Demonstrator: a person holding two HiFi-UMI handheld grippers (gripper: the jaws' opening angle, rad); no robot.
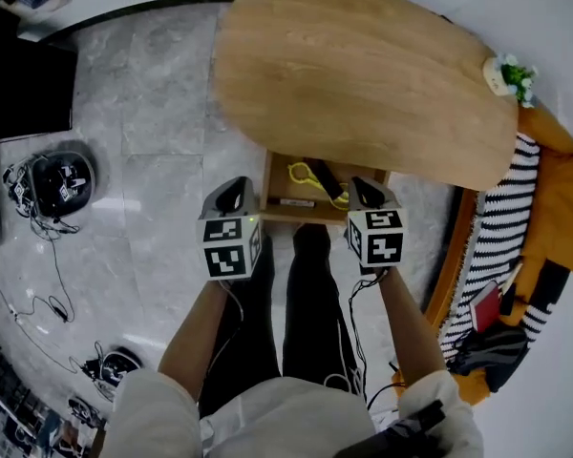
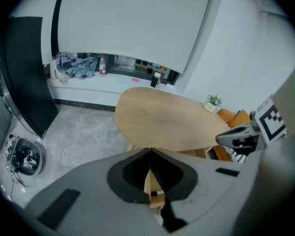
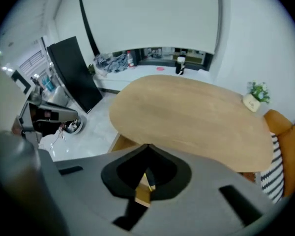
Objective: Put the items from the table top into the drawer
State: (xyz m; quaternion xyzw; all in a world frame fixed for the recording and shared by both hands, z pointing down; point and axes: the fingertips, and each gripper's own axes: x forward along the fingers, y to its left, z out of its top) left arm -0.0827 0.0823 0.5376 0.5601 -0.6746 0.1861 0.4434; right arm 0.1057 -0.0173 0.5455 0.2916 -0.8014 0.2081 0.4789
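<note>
L gripper (image 1: 232, 195) & R gripper (image 1: 368, 191) hang side by side over the open drawer (image 1: 269, 181), which sticks out from under the near edge of the oval wooden table (image 1: 363, 74). Both sets of jaws are pressed together, tips meeting, nothing btwn them. Each gripper's own view shows a bit of the drawer through the gap behind its tips. In the drawer: yellow-handled scissors (image 1: 310, 174) toward the R side, partly covered by the R gripper, and a thin pale item (image 1: 298, 201), prob. a pen, lying near the front wall. On the table top, a small potted plant (image 1: 511, 72) sits at the far R end, well apart from both grippers. The person's legs show just below the drawer. Around: orange sofa (image 1: 565, 198) w/ a striped blanket (image 1: 501, 222) at R; a round black device (image 1: 62, 181) w/ cables on the marble floor (image 1: 162, 113) at L.
</note>
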